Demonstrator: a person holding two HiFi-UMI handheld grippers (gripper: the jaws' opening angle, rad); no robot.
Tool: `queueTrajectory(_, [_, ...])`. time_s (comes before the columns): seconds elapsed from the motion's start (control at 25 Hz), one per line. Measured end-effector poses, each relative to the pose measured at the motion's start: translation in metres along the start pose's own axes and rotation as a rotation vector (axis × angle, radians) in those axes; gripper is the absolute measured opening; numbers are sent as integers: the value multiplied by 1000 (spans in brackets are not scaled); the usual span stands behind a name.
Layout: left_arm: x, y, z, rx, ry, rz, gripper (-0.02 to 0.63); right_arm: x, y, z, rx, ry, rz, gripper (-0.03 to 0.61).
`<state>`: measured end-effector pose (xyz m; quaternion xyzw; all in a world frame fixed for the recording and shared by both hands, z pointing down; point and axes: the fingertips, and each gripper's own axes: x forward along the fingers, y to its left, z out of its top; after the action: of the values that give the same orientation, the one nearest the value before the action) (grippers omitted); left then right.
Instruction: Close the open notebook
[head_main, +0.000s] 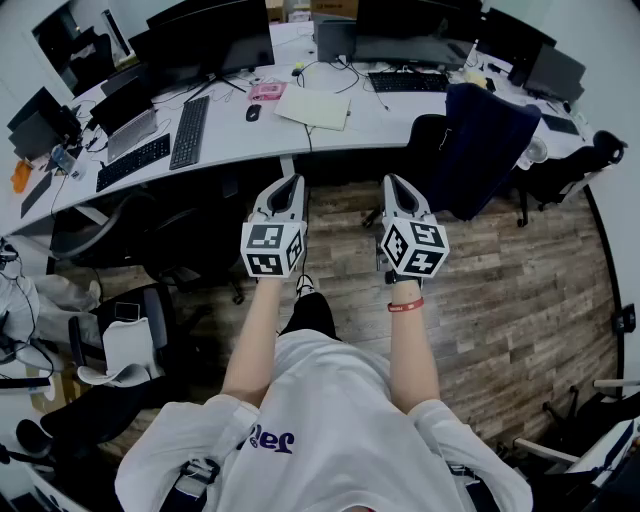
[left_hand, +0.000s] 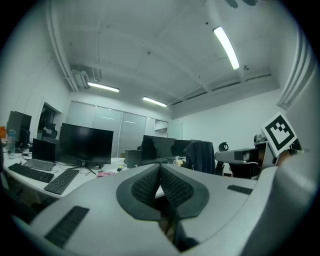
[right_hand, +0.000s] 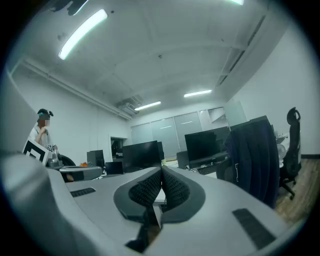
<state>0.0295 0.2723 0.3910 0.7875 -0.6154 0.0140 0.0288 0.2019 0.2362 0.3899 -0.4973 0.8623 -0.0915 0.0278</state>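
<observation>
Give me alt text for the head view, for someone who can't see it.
A person in a white T-shirt holds the left gripper and the right gripper out level, both shut and empty, short of a long white desk. An open notebook lies on it among keyboards and dark monitors; a dark jacket hangs on a chair.

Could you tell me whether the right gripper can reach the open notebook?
Probably not yet: the right gripper hangs over the floor short of the desk, while the notebook lies farther back on it. Nothing blocks the way.
</observation>
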Motion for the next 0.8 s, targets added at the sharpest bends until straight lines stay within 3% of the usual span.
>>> queueTrajectory(0.28, [34,-3,-20,-19,26,-4,21,16,2,-19,-27,48,79,14])
queueTrajectory(0.4, [65,3,-24,-32,37,-8,21,47,-10,-9,-25,32,65,14])
queueTrajectory(0.6, [114,37,-18,-29,42,-4,21,108,-28,-4,28,28,19,14])
queueTrajectory(0.8, [166,96,-8,-98,36,33,21,184,-23,-5,25,71,38,14])
